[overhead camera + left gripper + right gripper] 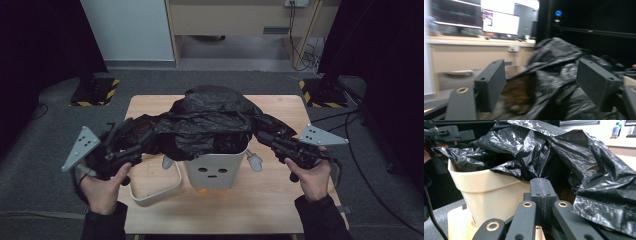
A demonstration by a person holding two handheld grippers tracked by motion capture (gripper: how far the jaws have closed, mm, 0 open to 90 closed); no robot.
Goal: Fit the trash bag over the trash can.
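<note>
A black bin liner (210,120) billows half-fitted over the cream bin (216,170); the right tool (272,140) pinches its edge beside the bin, the left tool (131,142) gapes empty, rim unlined.

bag (210,120) over bin (215,170), ring (155,187) left
</note>
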